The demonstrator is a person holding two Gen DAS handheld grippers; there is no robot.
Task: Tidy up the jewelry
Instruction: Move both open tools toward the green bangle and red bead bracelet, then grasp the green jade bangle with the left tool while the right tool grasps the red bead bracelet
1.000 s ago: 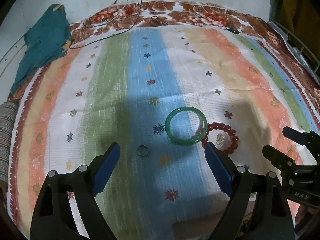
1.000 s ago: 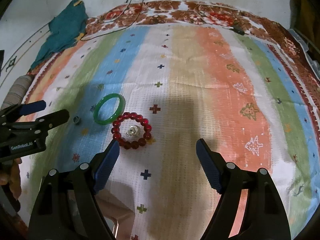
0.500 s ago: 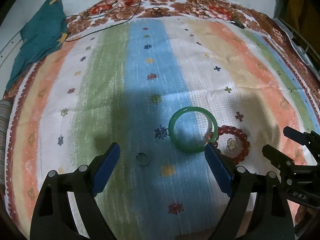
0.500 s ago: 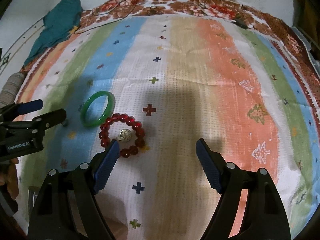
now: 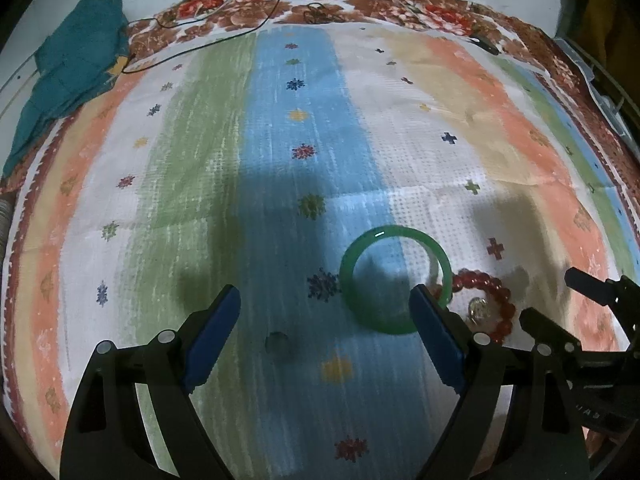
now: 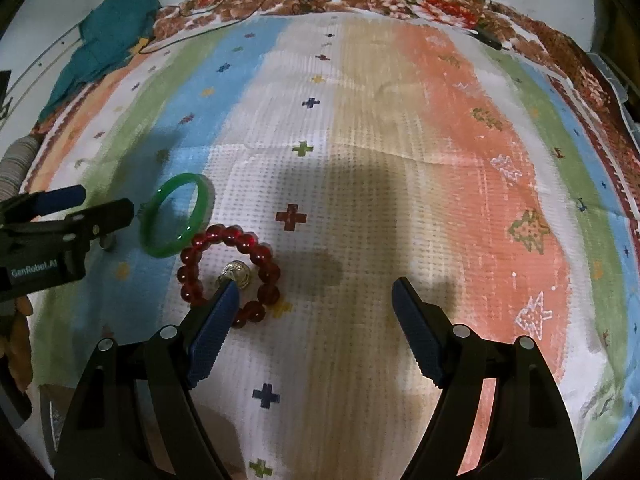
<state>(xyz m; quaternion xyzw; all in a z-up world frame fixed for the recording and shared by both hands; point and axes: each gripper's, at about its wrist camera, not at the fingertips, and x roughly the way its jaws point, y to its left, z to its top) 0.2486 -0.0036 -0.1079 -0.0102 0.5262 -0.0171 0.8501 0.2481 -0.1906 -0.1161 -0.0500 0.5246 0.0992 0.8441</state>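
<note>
A green bangle [image 5: 349,280] lies flat on the striped cloth [image 5: 280,140], just ahead of the right fingertip of my left gripper [image 5: 325,292], which is open and empty. A small silver ring [image 5: 277,343] lies between its fingers. A red bead bracelet [image 5: 490,284] touches the bangle's right side, with a silver trinket [image 5: 479,308] inside it. My right gripper [image 6: 315,285] is open and empty; its left fingertip hangs over the red bead bracelet [image 6: 264,254] and the trinket [image 6: 239,271]. The green bangle [image 6: 160,248] lies to the left, beside my left gripper [image 6: 106,200].
A teal cloth [image 5: 68,68] is bunched at the far left corner, with black cables [image 5: 200,46] trailing over the floral border. A wire rack [image 5: 612,92] stands at the right edge. In the left wrist view my right gripper [image 5: 550,294] is close on the right.
Both grippers have sunk and moved forward toward the jewelry, which now sits larger and lower in both views. The right gripper's left finger now overlaps the red bracelet. Jaws unchanged.
</note>
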